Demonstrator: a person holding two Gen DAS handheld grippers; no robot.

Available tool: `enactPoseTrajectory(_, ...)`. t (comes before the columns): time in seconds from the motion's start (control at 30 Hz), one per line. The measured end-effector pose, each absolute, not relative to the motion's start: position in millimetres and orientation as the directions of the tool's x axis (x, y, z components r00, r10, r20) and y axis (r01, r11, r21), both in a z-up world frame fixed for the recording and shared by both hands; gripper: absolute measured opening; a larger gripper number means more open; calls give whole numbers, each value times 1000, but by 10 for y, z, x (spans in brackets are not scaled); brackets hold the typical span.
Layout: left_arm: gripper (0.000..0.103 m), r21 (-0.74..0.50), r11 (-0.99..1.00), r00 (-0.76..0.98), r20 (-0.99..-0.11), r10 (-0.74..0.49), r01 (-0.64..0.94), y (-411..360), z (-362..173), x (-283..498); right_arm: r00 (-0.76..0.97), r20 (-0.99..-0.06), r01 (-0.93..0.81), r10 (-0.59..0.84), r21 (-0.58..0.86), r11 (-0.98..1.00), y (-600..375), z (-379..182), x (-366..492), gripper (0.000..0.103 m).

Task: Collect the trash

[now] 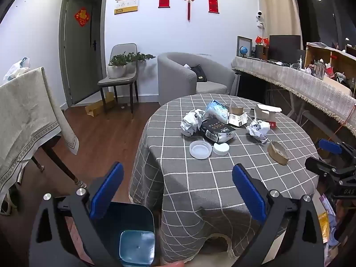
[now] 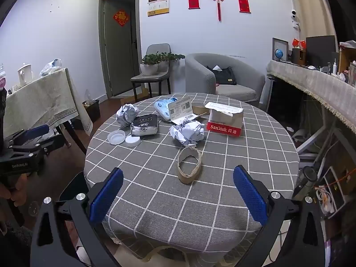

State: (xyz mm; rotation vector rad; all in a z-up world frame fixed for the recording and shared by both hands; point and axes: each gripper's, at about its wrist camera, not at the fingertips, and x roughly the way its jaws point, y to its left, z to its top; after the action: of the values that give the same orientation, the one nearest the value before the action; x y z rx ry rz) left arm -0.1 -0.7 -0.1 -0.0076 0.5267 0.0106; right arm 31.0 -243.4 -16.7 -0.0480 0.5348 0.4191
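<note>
Both units inspected: the left hand-held gripper (image 1: 178,191) and the right hand-held gripper (image 2: 178,191) each stand with jaws spread wide and nothing between the blue pads; both hover short of the near edge of the round surface (image 2: 222,200), which is covered in grey checked cloth. Trash on that surface, counted: two crumpled paper balls, one at the left of the cluster (image 2: 127,114) and one at centre (image 2: 187,132); one black-and-silver foil pouch (image 2: 144,125); two round white plastic lids lying side by side, the larger (image 2: 116,137) left of the smaller (image 2: 132,141); one blue-and-white plastic wrapper (image 2: 164,108); one opened white card packet (image 2: 181,111); one torn red-and-white SanDisk box (image 2: 224,120); one flattened cardboard ring (image 2: 189,166), nearest the right gripper and apart from the rest. One dark teal bin (image 1: 133,233) stands on the floor beside the surface, below the left gripper.
</note>
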Motion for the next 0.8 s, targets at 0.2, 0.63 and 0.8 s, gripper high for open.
enactPoseTrajectory(0.2, 100, -6, 1000, 865, -501, 7, -12, -22, 3, -10, 779, -504, -401, 374, 58, 914, -2428, -160, 305, 100)
enactPoseTrajectory(0.63, 100, -14, 1000, 863, -505, 3, -11, -26, 14, -21, 776, -511, -406, 371, 45, 913, -2378, -182, 308, 100)
enactPoseTrajectory(0.8, 100, -15, 1000, 864, -503, -1, -7, -27, 5, -8, 776, -510, -405, 370, 46, 913, -2376, -181, 304, 100)
